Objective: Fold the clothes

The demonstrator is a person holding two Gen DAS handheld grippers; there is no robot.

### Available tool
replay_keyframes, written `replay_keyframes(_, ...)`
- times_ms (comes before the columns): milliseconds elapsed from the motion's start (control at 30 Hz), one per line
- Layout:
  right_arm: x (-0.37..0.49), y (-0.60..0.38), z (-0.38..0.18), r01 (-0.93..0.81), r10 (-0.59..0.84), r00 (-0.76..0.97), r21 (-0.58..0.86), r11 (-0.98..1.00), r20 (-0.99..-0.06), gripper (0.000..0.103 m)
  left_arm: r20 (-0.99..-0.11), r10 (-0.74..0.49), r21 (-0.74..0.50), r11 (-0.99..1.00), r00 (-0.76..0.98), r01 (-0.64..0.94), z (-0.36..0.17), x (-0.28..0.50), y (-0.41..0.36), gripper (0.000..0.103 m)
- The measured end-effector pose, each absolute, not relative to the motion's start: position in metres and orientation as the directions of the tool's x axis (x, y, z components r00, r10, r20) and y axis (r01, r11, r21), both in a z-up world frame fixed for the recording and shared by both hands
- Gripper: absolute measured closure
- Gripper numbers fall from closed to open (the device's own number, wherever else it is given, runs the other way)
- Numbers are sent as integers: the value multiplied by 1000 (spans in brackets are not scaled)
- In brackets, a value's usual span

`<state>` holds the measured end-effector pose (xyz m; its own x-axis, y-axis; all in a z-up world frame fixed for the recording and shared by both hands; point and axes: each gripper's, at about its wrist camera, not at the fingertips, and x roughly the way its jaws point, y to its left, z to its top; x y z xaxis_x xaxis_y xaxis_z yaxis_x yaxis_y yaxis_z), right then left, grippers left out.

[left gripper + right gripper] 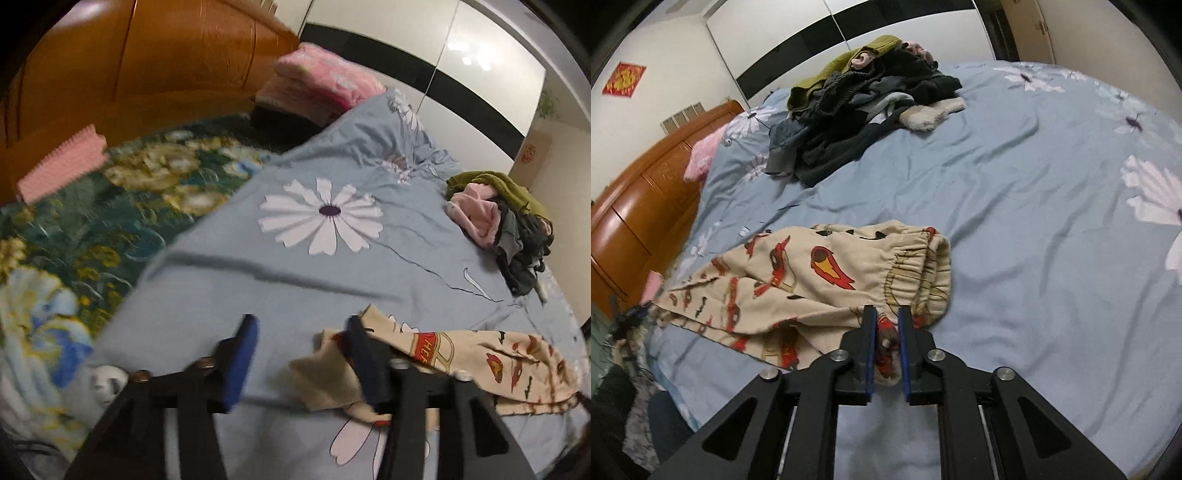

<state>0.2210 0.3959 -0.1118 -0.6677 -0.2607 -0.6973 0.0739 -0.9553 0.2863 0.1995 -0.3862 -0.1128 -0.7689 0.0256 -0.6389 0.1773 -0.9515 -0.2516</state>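
We see a pair of cream pyjama trousers (798,280) printed with red cars lying crumpled on the pale blue floral bedsheet (1015,192), near the front edge of the bed. In the right wrist view the elastic waistband sits bunched at the right end of the garment, and the legs trail off to the left. Our right gripper (886,325) has its blue-padded jaws only narrowly parted, with a fold of the trousers' fabric between them just below the waistband; we cannot tell whether the pads are pressing on the cloth or merely flank it. In the left wrist view our left gripper (301,332) stands with its jaws spread wide and nothing gripped: the left finger is over bare sheet, while the right finger lies against the crumpled end of the trousers (480,358). Farther back on the sheet, a heap of unfolded clothes (864,107) in olive, black, grey and pink waits well apart from the trousers. To the left in the left view, a dark green floral blanket (92,229) covers part of the bed, with a pink pillow (321,81) at the wooden headboard (147,55).
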Motion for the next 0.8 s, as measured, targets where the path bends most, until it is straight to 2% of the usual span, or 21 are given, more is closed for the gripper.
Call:
replay_keyframes(100,223,384,-96,76,-153,-691,139,-987,-707,65,-605,-7,-190,-970,-796,153,-91,206,-379,9)
replay_keyframes(200,224,362,-69,86,-36,-747,-42,-995,-664,60,-568,3,-179,-977,-823,120,-70,205,-373,5)
replay_keyframes(267,223,348,-51,77,32,-784,-148,-986,-620,57,-568,10,-184,-976,-823,115,-64,199,-373,0)
replay_keyframes(333,220,332,-33,79,64,-816,-222,-972,-574,50,-585,15,-181,-977,-811,113,-63,190,-373,0)
replay_keyframes(400,213,311,-15,140,13,-825,-226,-964,-565,47,-624,35,-194,-974,-781,112,-69,181,-372,0)
replay_keyframes(533,193,244,12,357,-226,-785,-122,-926,-577,46,-693,118,-290,-949,-712,125,-87,167,-371,0)
replay_keyframes(667,166,153,16,581,-501,-637,62,-812,-586,46,-761,142,-340,-918,-633,203,-95,153,-372,0)
replay_keyframes(800,146,69,0,690,-628,-473,182,-700,-618,46,-801,228,-421,-872,-554,249,-94,140,-378,0)
